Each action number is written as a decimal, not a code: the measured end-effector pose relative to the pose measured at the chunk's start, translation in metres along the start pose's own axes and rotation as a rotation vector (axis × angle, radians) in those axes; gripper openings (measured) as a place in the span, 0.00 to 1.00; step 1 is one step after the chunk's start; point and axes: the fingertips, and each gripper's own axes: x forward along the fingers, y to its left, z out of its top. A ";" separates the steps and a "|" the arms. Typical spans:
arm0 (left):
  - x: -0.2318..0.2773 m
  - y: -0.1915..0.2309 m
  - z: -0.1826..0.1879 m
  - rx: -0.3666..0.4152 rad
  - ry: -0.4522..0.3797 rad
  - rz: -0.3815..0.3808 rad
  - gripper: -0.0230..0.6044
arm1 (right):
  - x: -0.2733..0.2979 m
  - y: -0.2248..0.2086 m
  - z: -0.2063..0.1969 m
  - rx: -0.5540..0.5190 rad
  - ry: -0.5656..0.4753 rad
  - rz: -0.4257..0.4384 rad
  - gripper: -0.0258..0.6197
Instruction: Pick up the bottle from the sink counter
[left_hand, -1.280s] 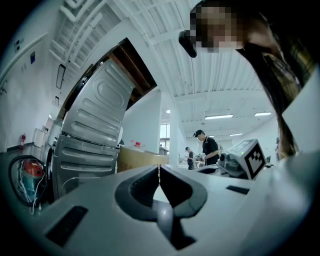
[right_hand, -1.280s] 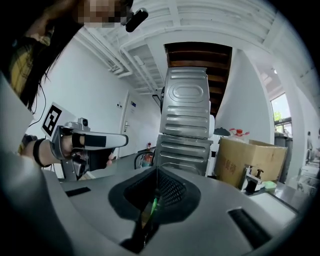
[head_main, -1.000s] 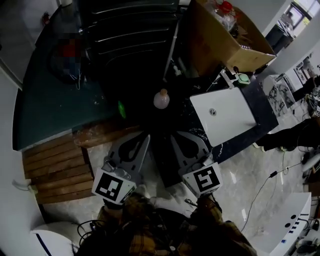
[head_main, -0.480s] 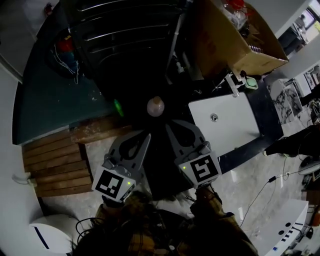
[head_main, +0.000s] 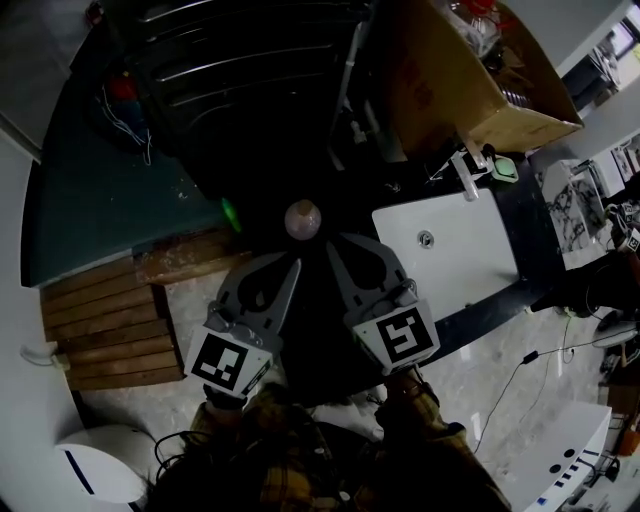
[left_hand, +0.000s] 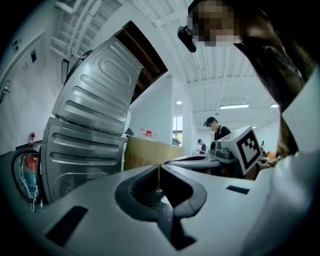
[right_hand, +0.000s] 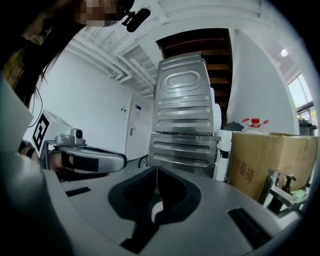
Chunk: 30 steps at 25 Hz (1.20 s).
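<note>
Your left tongs (head_main: 292, 263) and right tongs (head_main: 334, 245) are both shut and empty. Advance like that and you'll likely knock over the bottle (head_main: 302, 219) just ahead.

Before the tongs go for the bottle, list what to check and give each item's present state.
1. Target found: ok. The bottle stands upright, left of the white sink.
2. The left tongs ready to grasp: not ok. The jaws are together, with nothing between them.
3. The right tongs ready to grasp: not ok. The jaws are together and empty.
4. Way to the bottle free: ok. Nothing shows between either tip and it.
5. Cap on the bottle: cannot tell, the head view is too dark.
</note>
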 end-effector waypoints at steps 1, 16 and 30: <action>0.002 0.000 0.000 -0.001 0.001 0.002 0.07 | 0.001 -0.002 -0.001 0.007 -0.001 0.000 0.07; 0.012 0.025 -0.009 0.004 0.017 0.066 0.08 | 0.034 -0.007 -0.016 0.034 0.020 0.074 0.07; 0.042 0.052 -0.037 -0.018 0.072 0.112 0.08 | 0.075 -0.027 -0.050 0.097 0.081 0.133 0.23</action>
